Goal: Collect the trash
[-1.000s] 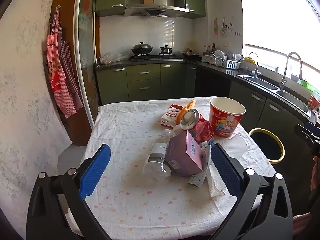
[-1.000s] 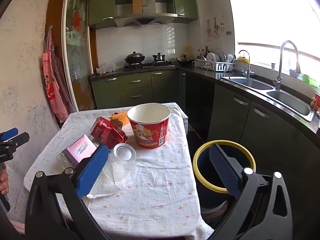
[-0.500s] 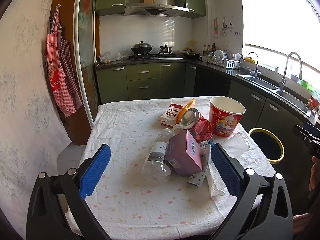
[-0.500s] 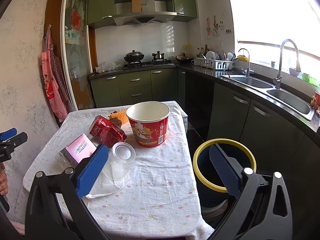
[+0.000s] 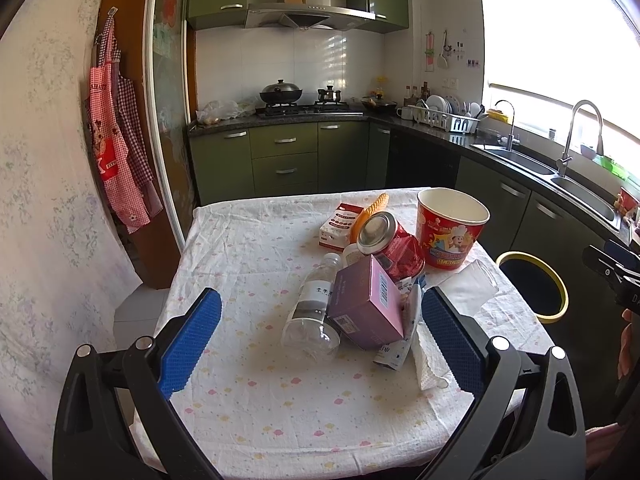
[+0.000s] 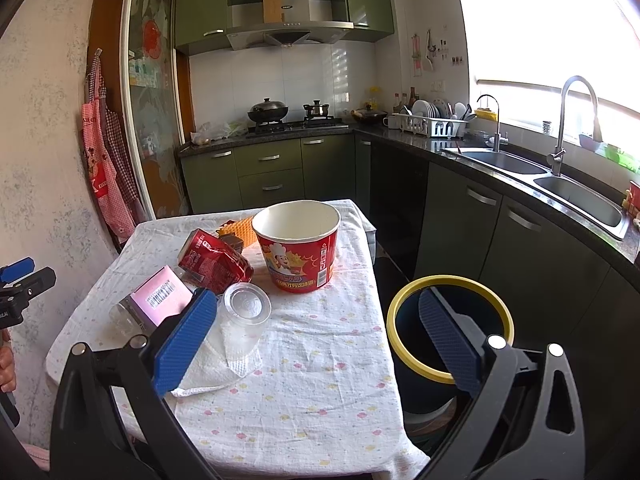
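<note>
Trash lies in a heap on the cloth-covered table (image 5: 248, 248): a pink box (image 5: 368, 304), a clear plastic bottle (image 5: 312, 312) on its side, a red crushed can (image 5: 390, 246), a red paper bucket (image 5: 452, 228), a white-red packet (image 5: 340, 226), a clear plastic cup (image 6: 246, 314) and a white paper towel (image 6: 216, 364). A bin with a yellow rim (image 6: 452, 332) stands on the floor beside the table. My left gripper (image 5: 320, 344) is open and empty, short of the heap. My right gripper (image 6: 316, 344) is open and empty over the table's corner.
Green cabinets and a dark counter with a sink (image 6: 576, 196) run along the right. A stove with pots (image 5: 280, 94) is at the back. Red aprons (image 5: 112, 148) hang on the left wall. The table (image 6: 320, 380) has cloth-covered edges near both grippers.
Both grippers have drifted slightly; the scene sits a little lower in the right wrist view. Nothing was taken hold of.
</note>
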The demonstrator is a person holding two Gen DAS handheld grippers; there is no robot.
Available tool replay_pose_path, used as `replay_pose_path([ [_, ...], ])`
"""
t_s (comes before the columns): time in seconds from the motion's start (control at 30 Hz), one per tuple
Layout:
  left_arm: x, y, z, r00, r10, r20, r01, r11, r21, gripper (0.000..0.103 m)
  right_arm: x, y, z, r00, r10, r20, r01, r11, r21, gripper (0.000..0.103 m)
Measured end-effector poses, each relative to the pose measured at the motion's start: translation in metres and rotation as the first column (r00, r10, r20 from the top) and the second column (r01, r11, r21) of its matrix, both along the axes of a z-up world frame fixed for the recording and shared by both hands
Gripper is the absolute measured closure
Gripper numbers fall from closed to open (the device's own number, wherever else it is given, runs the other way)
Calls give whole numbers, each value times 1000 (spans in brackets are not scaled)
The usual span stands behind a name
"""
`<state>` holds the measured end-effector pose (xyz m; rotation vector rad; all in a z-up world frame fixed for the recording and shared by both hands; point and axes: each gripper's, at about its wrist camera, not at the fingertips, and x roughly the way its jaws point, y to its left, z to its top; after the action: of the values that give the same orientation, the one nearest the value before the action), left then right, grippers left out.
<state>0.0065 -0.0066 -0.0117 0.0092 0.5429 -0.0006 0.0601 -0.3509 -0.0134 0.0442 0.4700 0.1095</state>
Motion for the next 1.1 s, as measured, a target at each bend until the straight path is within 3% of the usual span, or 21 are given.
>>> replay_pose_path([
  [1.1,3,0,-5,1000,-8,-27,8,1000,-8,4,0,1,-7,1000,2,-11,-2,1000,-1,7],
])
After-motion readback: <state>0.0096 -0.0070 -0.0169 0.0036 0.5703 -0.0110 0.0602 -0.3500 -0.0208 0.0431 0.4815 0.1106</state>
